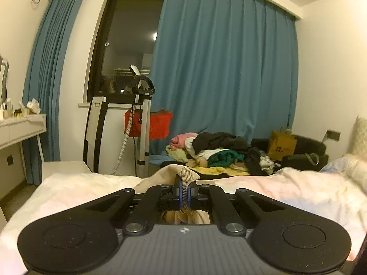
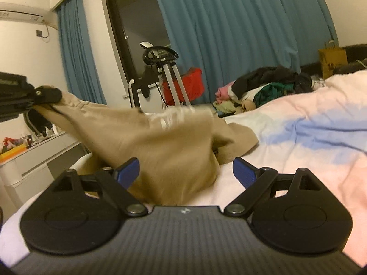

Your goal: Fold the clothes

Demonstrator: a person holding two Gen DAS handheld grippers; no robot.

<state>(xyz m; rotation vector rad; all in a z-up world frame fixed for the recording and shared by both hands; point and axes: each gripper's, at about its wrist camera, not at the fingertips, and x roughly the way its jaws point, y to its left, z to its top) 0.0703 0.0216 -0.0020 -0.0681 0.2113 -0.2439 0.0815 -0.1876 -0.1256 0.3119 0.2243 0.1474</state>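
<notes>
The bed, under a pale pink and blue cover, fills the foreground and runs out of both views. Across it lies the tan garment, blurred in the right wrist view, one end lifted at the left. The left gripper is clamped tight on a ribbed edge of it; most of the cloth hides beneath. The right gripper stands wide apart, holding nothing.
</notes>
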